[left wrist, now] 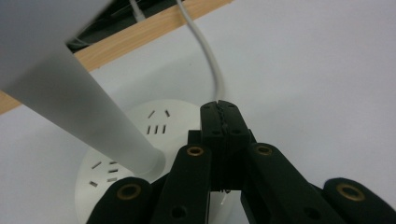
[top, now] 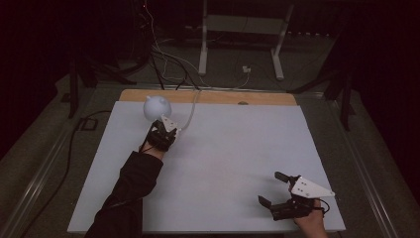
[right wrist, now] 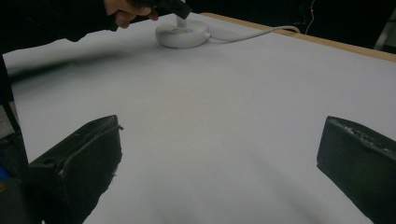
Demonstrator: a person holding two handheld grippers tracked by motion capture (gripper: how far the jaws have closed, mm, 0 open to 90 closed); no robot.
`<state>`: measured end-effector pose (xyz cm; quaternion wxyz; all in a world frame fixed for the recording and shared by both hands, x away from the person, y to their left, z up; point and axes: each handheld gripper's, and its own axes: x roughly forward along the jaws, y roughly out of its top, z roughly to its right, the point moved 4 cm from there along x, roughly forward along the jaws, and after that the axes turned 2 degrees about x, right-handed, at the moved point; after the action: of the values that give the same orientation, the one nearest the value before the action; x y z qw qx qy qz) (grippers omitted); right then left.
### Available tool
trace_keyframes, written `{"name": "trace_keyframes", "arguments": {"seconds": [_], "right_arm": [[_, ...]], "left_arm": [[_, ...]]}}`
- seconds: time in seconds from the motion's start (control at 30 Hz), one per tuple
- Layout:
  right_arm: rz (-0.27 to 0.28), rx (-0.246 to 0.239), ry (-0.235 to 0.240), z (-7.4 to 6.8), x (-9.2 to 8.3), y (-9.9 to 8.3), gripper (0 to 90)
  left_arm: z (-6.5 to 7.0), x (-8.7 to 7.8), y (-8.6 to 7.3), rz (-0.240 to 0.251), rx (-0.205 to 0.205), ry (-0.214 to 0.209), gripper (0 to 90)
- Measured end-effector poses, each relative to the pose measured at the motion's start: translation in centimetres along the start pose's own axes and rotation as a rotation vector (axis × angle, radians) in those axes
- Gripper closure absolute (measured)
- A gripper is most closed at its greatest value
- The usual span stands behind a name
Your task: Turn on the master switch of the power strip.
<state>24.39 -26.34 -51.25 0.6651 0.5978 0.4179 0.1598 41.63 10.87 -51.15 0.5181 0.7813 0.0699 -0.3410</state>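
Left gripper (left wrist: pixel 219 116) fingers shut — lamp base (left wrist: pixel 140 140) slots visible.

White desk lamp (top: pixel 157 107) upright at table's far left, round base (left wrist: pixel 140 140).

High view looks down; both claw views share the lamp base (left wrist: pixel 140 140).

White desk lamp (top: pixel 157 107), round base (left wrist: pixel 140 140) with small grey slot marks; white cable (left wrist: pixel 211 60). Pale grey table mat (top: pixel 233 158), light wood edge (top: pixel 208 96). Black grippers (top: pixel 163 130).
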Motion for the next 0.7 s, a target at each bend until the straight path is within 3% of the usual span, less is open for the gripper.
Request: {"name": "trace_keyframes", "arguments": {"seconds": [0.13, 0.2, 0.37, 0.47, 0.67, 0.7], "right_arm": [[0.001, 0.001, -0.001, 0.0, 0.0, 0.0, 0.0], [0.001, 0.000, -0.001, 0.0, 0.0, 0.0, 0.0], [0.002, 0.001, -0.001, 0.1, 0.0, 0.0, 0.0], [0.005, 0.005, -0.002, 0.1, 0.0, 0.0, 0.0], [0.006, 0.003, -0.002, 0.0, 0.0, 0.0, 0.0], [0.006, 0.003, -0.003, 0.1, 0.0, 0.0, 0.0]], "left_arm": [[0.0, -0.6, 0.4, 0.022, -0.028, -0.013, 90.0], [0.1, -0.8, 0.6, 0.028, -0.048, -0.033, 84.8], [0.3, -1.3, 0.8, 0.022, -0.053, -0.071, 79.5], [0.2, -1.6, 0.9, 0.028, -0.062, -0.084, 69.6], [0.2, -2.1, 0.7, 0.024, -0.074, -0.136, 60.5], [0.2, -2.2, 0.7, 0.019, -0.070, -0.140, 51.0]]}}
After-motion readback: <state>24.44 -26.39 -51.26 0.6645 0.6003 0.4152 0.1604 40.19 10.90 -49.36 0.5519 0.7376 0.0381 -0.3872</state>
